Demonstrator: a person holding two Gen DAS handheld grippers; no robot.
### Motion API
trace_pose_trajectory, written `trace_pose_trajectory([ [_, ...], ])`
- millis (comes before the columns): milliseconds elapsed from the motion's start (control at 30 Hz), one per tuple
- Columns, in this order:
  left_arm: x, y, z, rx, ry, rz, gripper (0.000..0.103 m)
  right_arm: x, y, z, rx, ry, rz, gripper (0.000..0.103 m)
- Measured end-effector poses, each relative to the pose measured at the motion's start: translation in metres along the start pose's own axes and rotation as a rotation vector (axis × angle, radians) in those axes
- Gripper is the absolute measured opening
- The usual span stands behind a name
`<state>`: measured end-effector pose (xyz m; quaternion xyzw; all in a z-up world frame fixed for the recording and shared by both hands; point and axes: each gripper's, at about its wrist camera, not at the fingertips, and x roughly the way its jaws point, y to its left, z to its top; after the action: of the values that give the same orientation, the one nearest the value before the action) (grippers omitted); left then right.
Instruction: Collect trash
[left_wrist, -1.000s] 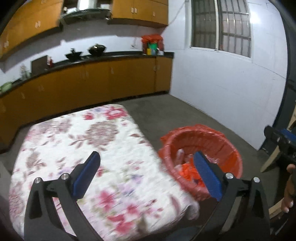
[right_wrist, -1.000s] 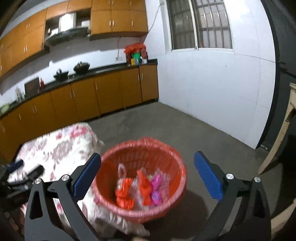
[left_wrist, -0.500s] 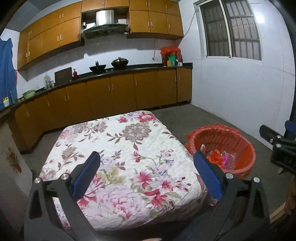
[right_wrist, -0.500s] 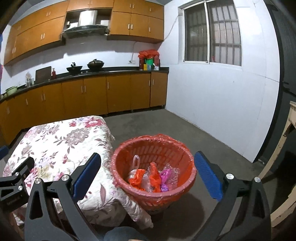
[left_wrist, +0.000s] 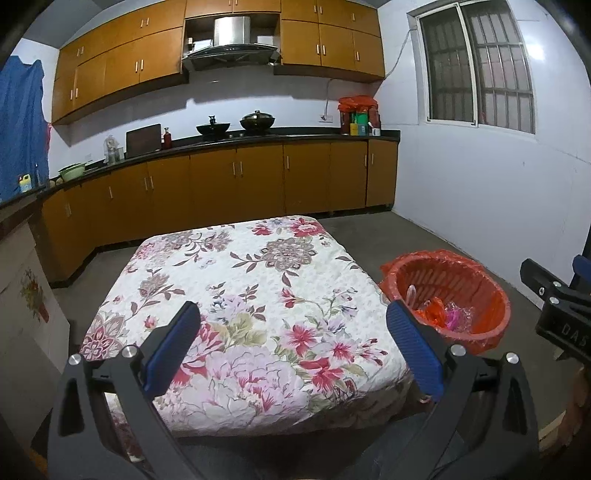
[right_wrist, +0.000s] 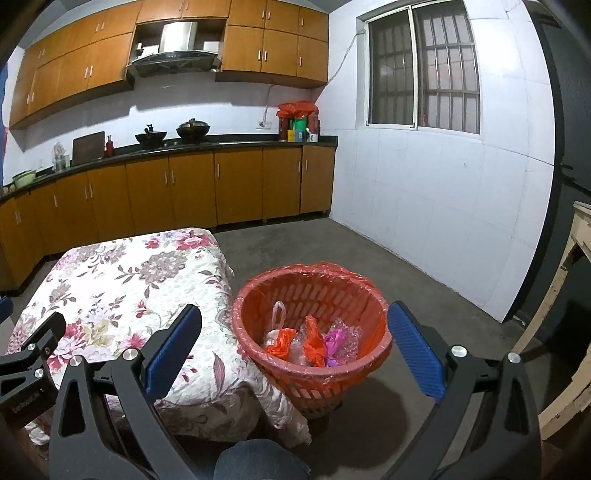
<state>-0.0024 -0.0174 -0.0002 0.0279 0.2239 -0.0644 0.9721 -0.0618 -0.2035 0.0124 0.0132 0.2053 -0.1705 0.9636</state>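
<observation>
An orange trash basket (right_wrist: 291, 291) lined with a red bag stands on the floor right of a low table. Crumpled plastic trash (right_wrist: 314, 341), orange, clear and pink, lies inside it. The same basket (left_wrist: 476, 280) shows at the right of the left wrist view. My left gripper (left_wrist: 293, 341) hangs open above the near edge of the floral tablecloth (left_wrist: 240, 280), holding nothing. My right gripper (right_wrist: 293, 345) is open above and in front of the basket, also holding nothing. The tablecloth (right_wrist: 122, 280) carries no loose trash that I can see.
Orange kitchen cabinets (left_wrist: 236, 181) with a dark counter line the far wall, with pots and bottles on top. A white wall (right_wrist: 424, 206) runs along the right. A pale wooden frame (right_wrist: 569, 288) stands at far right. Grey concrete floor (right_wrist: 314, 243) lies beyond the basket.
Both grippers have pulled up and back from the basket. The left view has swung left, from the basket to the whole tablecloth. Both stayed open.
</observation>
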Motion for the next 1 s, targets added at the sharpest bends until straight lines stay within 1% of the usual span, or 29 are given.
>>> trace_pose_trajectory([
  [233,-0.007,0.005,0.000,-0.026,-0.011,0.010,0.099,-0.006,0.000,-0.004,0.003,-0.006,-0.017,0.100],
  [400,-0.012,0.006,-0.002,-0.035,-0.015,0.022,0.099,-0.010,0.000,-0.006,0.005,-0.020,-0.052,0.100],
  [567,-0.016,0.004,-0.005,-0.033,-0.014,0.031,0.099,-0.009,0.000,-0.010,0.007,-0.010,-0.072,0.100],
  [1000,-0.020,0.004,-0.010,-0.038,-0.008,0.028,0.099,-0.013,0.001,-0.014,0.018,-0.002,-0.061,0.100],
])
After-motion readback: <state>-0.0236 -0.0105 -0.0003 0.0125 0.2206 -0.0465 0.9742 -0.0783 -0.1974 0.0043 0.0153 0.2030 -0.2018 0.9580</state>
